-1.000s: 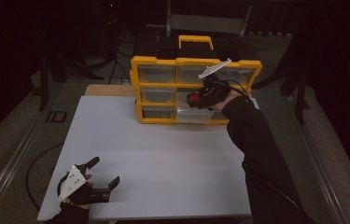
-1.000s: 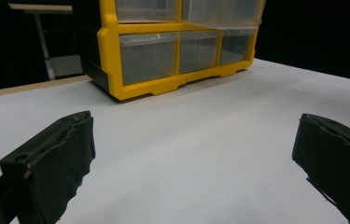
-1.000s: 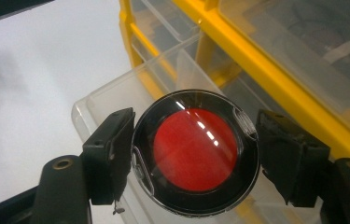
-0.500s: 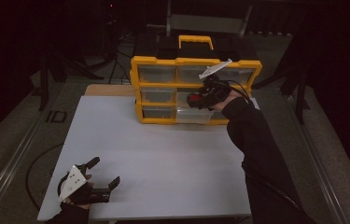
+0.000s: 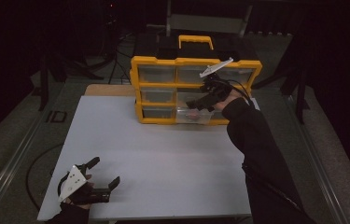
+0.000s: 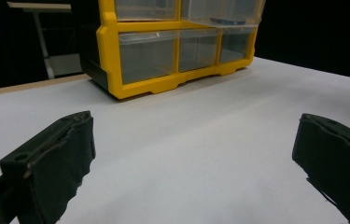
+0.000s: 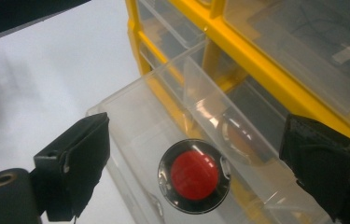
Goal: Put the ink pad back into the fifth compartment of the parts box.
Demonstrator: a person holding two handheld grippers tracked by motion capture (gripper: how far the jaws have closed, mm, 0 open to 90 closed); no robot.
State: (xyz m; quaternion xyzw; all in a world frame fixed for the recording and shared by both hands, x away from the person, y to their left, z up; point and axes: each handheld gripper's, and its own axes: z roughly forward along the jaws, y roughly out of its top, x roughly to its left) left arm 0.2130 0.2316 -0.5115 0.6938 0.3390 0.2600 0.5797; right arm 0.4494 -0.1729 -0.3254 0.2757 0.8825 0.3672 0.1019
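Note:
A yellow drawer organizer (image 5: 136, 88) with clear drawers stands at the table's far side. Its bottom right drawer (image 5: 182, 117) is pulled out. In that drawer (image 7: 130, 116) lies a round clear-rimmed piece with a red centre (image 7: 194, 175), a reddish spot (image 5: 192, 113) in the high view. My right gripper (image 5: 196, 105) hovers just above the drawer, open, and the red piece sits below the gap (image 7: 196, 133) between its jaws, untouched. My left gripper (image 5: 104, 171) rests open near the table's front left corner, its jaws (image 6: 193, 135) wide apart over bare table.
The white table (image 5: 163, 158) stretches between the organizer (image 6: 109, 51) and the left gripper. A black case with a yellow handle (image 5: 196, 41) sits on top of the organizer. Dark floor and stands surround the table.
The red piece, held at my right gripper's jaws earlier, now lies in the open drawer. The right gripper's jaws stand apart above it. The left gripper has stayed put.

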